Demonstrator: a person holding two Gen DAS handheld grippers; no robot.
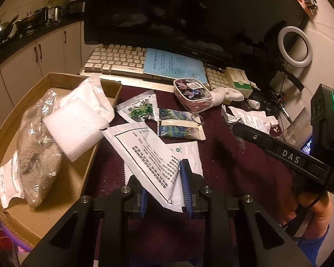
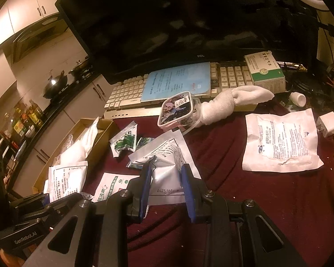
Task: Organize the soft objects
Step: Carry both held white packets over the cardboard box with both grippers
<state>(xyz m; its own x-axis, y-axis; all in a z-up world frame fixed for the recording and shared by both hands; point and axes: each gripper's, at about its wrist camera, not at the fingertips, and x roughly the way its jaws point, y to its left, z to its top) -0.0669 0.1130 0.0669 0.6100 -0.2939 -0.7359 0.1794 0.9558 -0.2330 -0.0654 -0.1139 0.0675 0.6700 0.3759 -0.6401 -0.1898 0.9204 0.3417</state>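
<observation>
Mid-pickup, by the look of it: white sachets being gathered off the dark red cloth (image 1: pixel 245 160) for the cardboard box (image 1: pixel 15 120) at nine o'clock, already holding foam (image 1: pixel 75 129) and a wrapped grey bundle (image 1: pixel 40 155).

Left gripper (image 1: pixel 164 191): partly open, blue pads either side of the printed white sachet (image 1: pixel 149 153), apparently pinching its near corner, though firm contact cannot be told.

Right gripper (image 2: pixel 167 189): partly open, straddling a crumpled silver-white packet (image 2: pixel 164 169); grip uncertain.

Next, likely: close firmly, lift, carry toward nine o'clock. Rolled white sock (image 2: pixel 231 104) waiting at one o'clock.
</observation>
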